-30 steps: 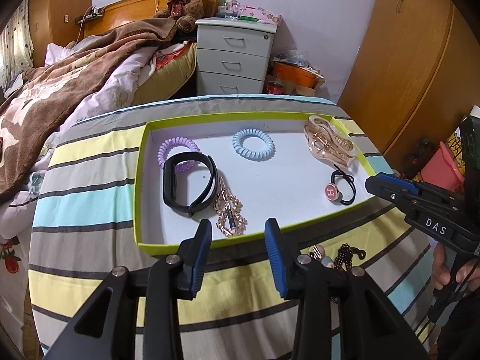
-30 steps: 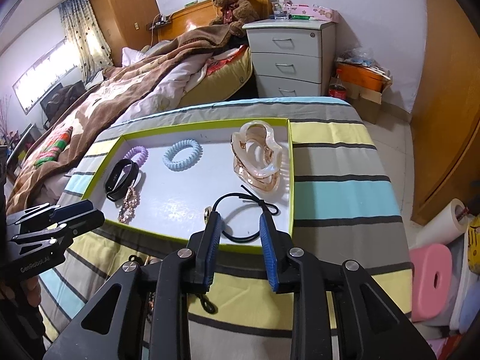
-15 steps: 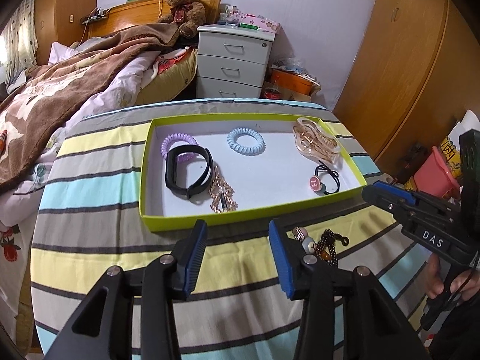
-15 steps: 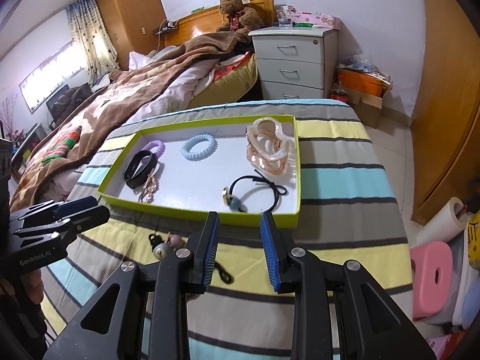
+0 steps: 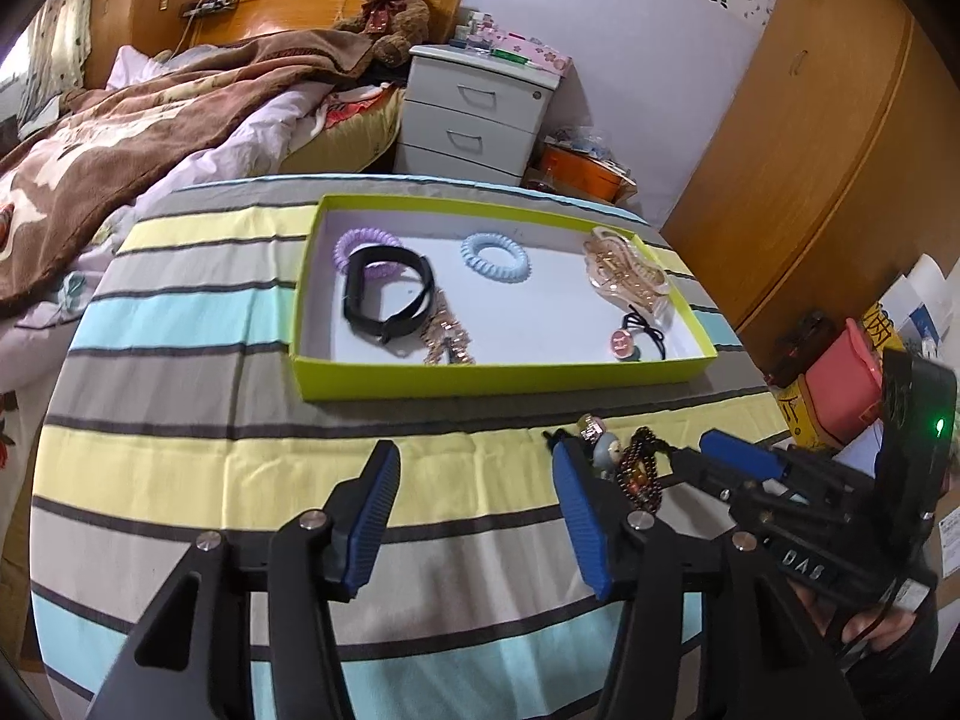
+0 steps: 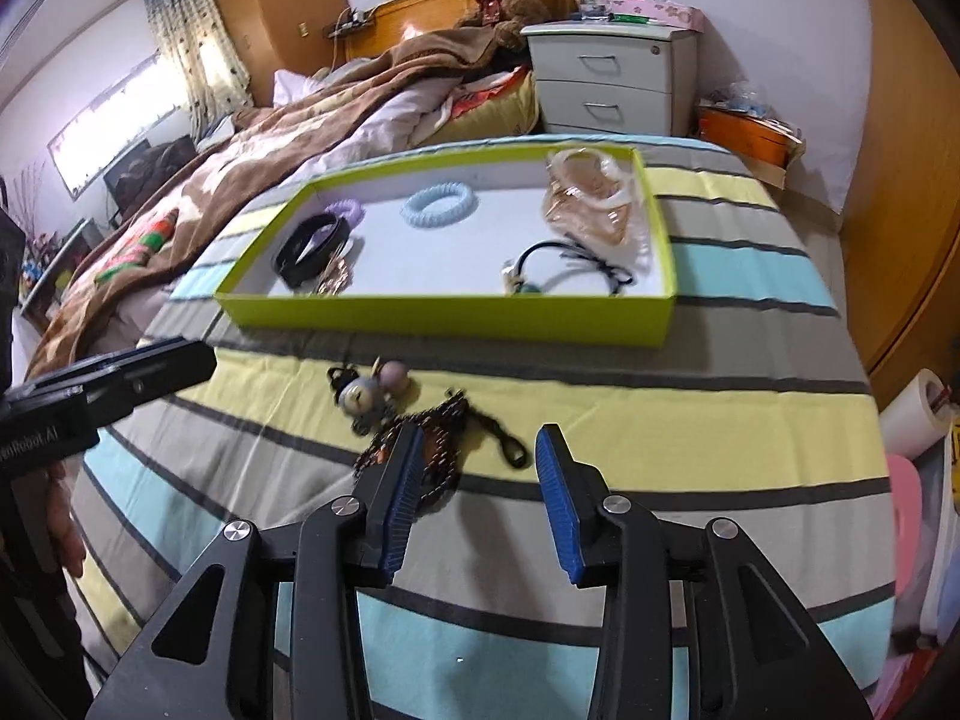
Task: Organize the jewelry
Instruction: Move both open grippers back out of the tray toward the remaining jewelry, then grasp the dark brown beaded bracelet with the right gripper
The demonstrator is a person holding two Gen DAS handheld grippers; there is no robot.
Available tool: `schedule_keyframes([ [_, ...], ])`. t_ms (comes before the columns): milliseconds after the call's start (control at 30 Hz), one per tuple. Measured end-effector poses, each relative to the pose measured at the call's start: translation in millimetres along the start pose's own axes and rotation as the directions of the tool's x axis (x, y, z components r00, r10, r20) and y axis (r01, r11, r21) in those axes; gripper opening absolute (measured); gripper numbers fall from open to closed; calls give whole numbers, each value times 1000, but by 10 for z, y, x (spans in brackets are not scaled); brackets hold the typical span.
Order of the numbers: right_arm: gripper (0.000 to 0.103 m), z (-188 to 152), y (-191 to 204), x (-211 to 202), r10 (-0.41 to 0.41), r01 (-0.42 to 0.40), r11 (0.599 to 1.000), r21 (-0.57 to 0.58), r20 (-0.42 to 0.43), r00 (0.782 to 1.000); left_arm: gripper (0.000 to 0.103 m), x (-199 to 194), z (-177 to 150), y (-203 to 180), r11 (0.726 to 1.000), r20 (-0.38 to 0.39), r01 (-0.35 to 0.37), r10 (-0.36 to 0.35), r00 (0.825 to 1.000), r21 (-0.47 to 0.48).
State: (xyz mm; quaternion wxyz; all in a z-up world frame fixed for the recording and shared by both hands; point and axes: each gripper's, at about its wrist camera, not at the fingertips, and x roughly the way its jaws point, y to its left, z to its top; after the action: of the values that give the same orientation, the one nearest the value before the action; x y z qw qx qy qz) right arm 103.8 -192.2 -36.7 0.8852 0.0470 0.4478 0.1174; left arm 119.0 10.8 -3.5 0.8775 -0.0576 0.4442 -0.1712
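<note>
On striped cloth, dark bead chain [image 6: 441,450] touching right gripper [image 6: 474,471] left finger; both grippers' fingers wide.

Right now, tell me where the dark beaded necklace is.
The dark beaded necklace lies on the striped tablecloth, outside the green tray, beside the charm hair ties and just ahead of the right gripper.

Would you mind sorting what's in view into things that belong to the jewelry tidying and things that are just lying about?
Belongs to the job:
- green tray
- blue coil hair tie
- purple coil hair tie
- black band
- clear hair claw
- dark bead chain, outside the tray
- bauble hair tie, outside the tray

Just lying about:
- teddy bear
- nightstand
- brown blanket
- pink stool
</note>
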Motion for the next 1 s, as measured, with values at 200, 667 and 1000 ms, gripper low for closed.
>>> schedule_keyframes([
  [200,40,29,103,111,-33,32,999,-28,-16,999,58,-17,-71,125,1000,1,-4,4,1000,-25],
  [667,42,-36,410,198,-166,167,974,-156,17,986,60,-19,-171,225,998,-18,26,-27,999,-49],
  [1000,20,-89,448,165,-124,125,980,-154,12,992,60,-26,-206,256,997,-26,24,-26,999,-67],
])
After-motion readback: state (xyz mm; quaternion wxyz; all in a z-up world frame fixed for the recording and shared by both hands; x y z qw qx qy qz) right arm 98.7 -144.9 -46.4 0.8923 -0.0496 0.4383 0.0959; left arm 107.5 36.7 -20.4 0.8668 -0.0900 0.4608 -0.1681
